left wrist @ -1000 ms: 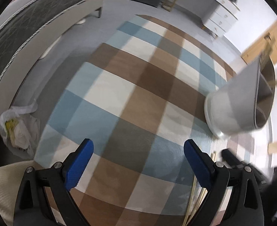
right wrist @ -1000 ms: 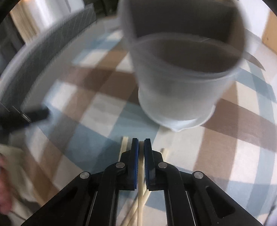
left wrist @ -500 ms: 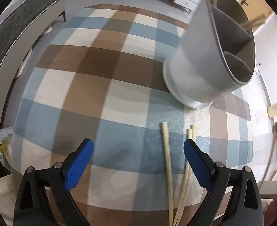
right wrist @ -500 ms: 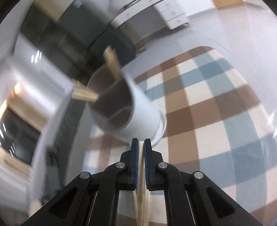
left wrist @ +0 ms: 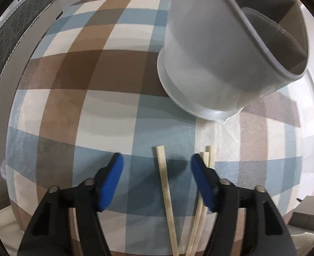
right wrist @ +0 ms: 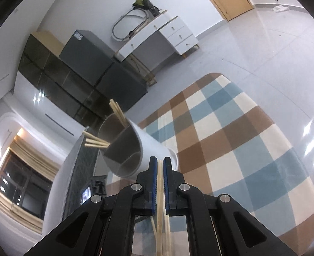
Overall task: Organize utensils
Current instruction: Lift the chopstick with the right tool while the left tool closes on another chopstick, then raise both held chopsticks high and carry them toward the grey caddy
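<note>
A checked rug [left wrist: 105,89] in brown, blue and cream squares covers the pale floor [right wrist: 263,42], with a grey quilted bed edge [left wrist: 12,38] along one side; across the room stand dark cabinets [right wrist: 76,64] and a white drawer unit [right wrist: 169,34]. On the rug stands the grey utensil holder [left wrist: 204,64], a round tub on a white base, divided inside into compartments; in the right wrist view the utensil holder [right wrist: 135,149] carries two groups of chopsticks [right wrist: 118,113] leaning out over its rim. In front of its base, loose chopsticks lie flat on the rug: one single chopstick [left wrist: 165,183] apart from a close pair [left wrist: 201,209]. The left gripper [left wrist: 156,166] points steeply down over them, its blue fingers [left wrist: 112,181] about half spread and closing, the single chopstick lying between them but touched by neither, the pair lying under the other finger. The right gripper [right wrist: 160,166] is raised and aimed towards the holder, its fingers [right wrist: 154,181] pinched tight on a thin bundle of chopsticks [right wrist: 161,213] that trails back beneath it.
</note>
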Action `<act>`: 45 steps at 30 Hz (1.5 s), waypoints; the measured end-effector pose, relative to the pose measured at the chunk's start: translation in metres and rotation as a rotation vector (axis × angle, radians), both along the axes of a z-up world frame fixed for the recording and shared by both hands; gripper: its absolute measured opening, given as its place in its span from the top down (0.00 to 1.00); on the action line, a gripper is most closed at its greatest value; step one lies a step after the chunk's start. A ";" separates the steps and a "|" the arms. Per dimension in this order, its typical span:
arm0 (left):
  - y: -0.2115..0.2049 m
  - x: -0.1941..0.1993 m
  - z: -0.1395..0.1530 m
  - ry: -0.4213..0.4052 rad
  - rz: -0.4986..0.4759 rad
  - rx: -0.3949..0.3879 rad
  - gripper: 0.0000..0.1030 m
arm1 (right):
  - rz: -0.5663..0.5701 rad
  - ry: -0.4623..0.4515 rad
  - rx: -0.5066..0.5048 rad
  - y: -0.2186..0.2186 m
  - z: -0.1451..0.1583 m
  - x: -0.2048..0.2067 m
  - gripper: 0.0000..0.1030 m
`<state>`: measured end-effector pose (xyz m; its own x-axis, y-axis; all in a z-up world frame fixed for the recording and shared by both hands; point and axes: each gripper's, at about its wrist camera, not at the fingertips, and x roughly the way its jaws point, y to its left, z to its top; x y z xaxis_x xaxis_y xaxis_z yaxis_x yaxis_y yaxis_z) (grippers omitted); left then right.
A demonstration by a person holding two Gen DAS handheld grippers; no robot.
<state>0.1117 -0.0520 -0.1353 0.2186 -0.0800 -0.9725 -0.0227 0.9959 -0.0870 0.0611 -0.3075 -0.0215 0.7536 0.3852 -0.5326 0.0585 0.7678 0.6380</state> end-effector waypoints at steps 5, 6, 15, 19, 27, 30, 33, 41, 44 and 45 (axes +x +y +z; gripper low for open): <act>-0.008 -0.005 0.003 -0.028 -0.027 0.042 0.94 | -0.014 -0.012 0.007 -0.005 0.002 -0.001 0.95; -0.008 -0.006 0.004 -0.022 -0.028 0.030 0.97 | -0.014 -0.016 0.003 -0.005 0.003 -0.002 0.95; 0.002 -0.043 0.047 -0.178 -0.026 -0.014 0.98 | -0.007 -0.081 -0.059 0.001 0.016 -0.011 0.95; -0.005 -0.066 0.077 -0.278 -0.052 -0.040 0.98 | 0.001 -0.110 -0.067 0.007 0.022 -0.027 0.95; -0.013 -0.081 0.114 -0.321 -0.115 -0.081 0.98 | 0.018 -0.120 -0.106 0.023 0.030 -0.054 0.95; -0.002 -0.085 0.125 -0.353 -0.127 -0.103 0.98 | 0.018 -0.129 -0.120 0.027 0.035 -0.064 0.95; 0.005 -0.089 0.134 -0.388 -0.133 -0.122 0.98 | 0.021 -0.141 -0.144 0.033 0.042 -0.072 0.95; 0.022 -0.089 0.179 -0.507 -0.113 -0.201 0.98 | 0.062 -0.205 -0.153 0.048 0.068 -0.077 0.95; 0.028 -0.082 0.200 -0.561 -0.097 -0.232 0.98 | 0.071 -0.249 -0.174 0.056 0.084 -0.072 0.95; 0.029 -0.078 0.207 -0.581 -0.092 -0.242 0.98 | 0.072 -0.267 -0.180 0.058 0.091 -0.069 0.95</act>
<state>0.0337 -0.0227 0.0720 0.6872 -0.3261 -0.6492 0.1808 0.9423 -0.2818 -0.0081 -0.2493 0.0696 0.8501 0.3606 -0.3839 -0.1516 0.8655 0.4774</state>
